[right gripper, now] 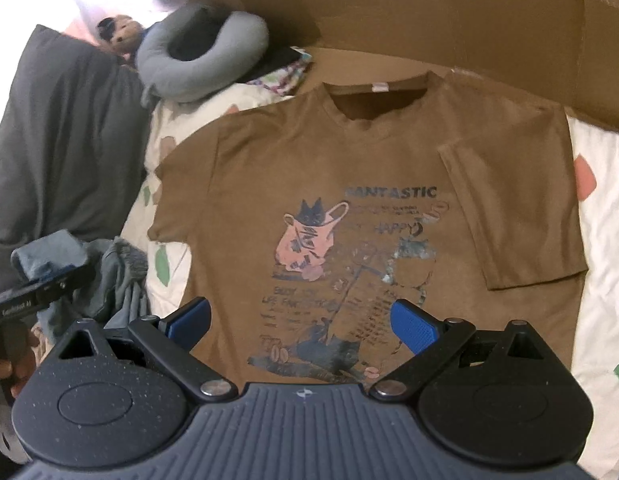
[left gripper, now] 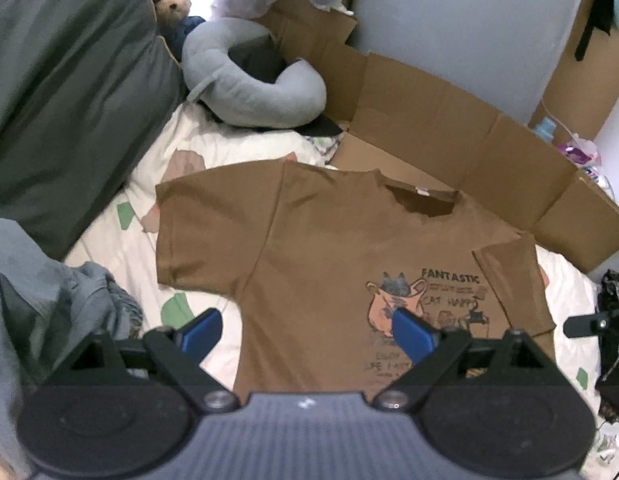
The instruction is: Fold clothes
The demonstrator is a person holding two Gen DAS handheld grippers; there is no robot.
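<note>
A brown T-shirt (left gripper: 321, 248) (right gripper: 349, 168) with a cat print and the word FANTASTIC lies face up on a patterned white bed sheet. Its right sleeve (right gripper: 513, 208) is folded inward over the body; its left sleeve (left gripper: 213, 220) lies spread out flat. My left gripper (left gripper: 307, 326) hovers open above the shirt's lower left part, nothing between its blue pads. My right gripper (right gripper: 301, 320) is open too, above the lower print, and holds nothing. The left device (right gripper: 37, 292) shows at the left edge of the right wrist view, held by a hand.
Flattened cardboard (left gripper: 449, 128) stands behind the shirt's collar. A grey neck pillow (left gripper: 253, 80) and a teddy bear (left gripper: 173, 4) sit at the back left beside a dark green pillow (left gripper: 69, 80). Crumpled grey-blue clothes (left gripper: 81, 300) lie left of the shirt; dark fabric (left gripper: 613, 320) is at the right.
</note>
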